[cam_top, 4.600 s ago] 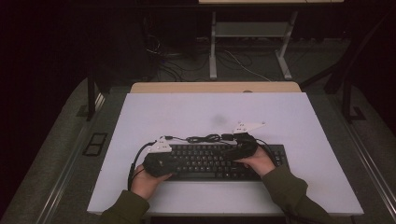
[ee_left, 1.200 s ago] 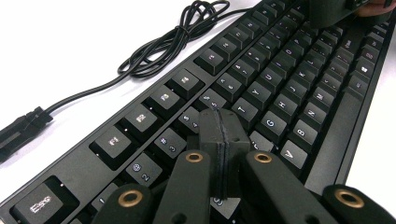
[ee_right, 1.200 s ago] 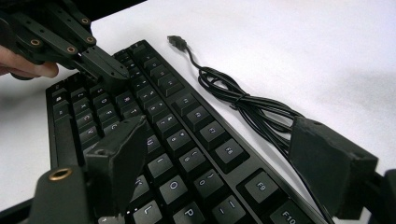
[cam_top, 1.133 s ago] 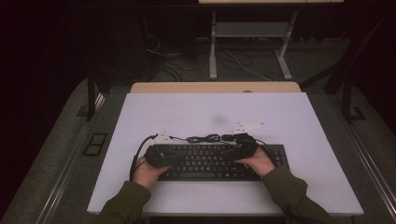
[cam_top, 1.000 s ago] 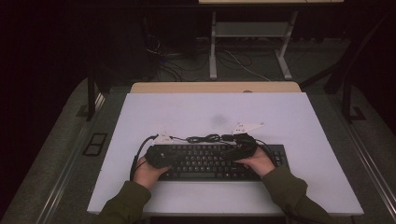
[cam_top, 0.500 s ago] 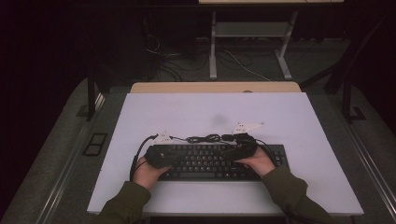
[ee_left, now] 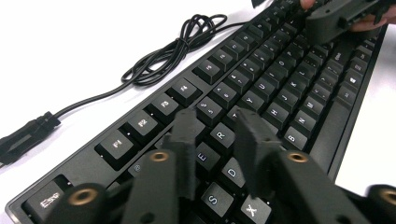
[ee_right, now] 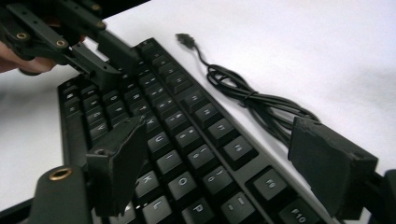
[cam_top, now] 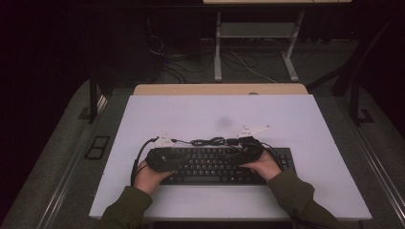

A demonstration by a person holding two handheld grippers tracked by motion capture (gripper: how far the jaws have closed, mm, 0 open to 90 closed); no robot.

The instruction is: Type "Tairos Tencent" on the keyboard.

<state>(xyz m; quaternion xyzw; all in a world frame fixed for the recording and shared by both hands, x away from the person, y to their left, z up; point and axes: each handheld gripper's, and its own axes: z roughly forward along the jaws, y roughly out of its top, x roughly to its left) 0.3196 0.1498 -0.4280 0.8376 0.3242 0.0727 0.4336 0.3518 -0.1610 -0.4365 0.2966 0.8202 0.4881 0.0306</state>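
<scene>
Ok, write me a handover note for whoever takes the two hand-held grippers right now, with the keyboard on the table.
Left hand-held gripper: jaws have just been opening, narrow gap, nothing between them, poised over the keyboard near its E and R keys.
Right hand-held gripper: jaws wide open, nothing held, above the keyboard's right-hand keys.
Keyboard lies flat at the near middle of the white table; its bundled cable lies just behind it, plug loose on the table.
Done: both grippers are in position over the keys.
Left: likely pressing keys; which ones cannot be told.

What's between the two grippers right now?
Rows of keyboard keys, nothing on them, between the left gripper and right gripper; the high view shows it.
</scene>
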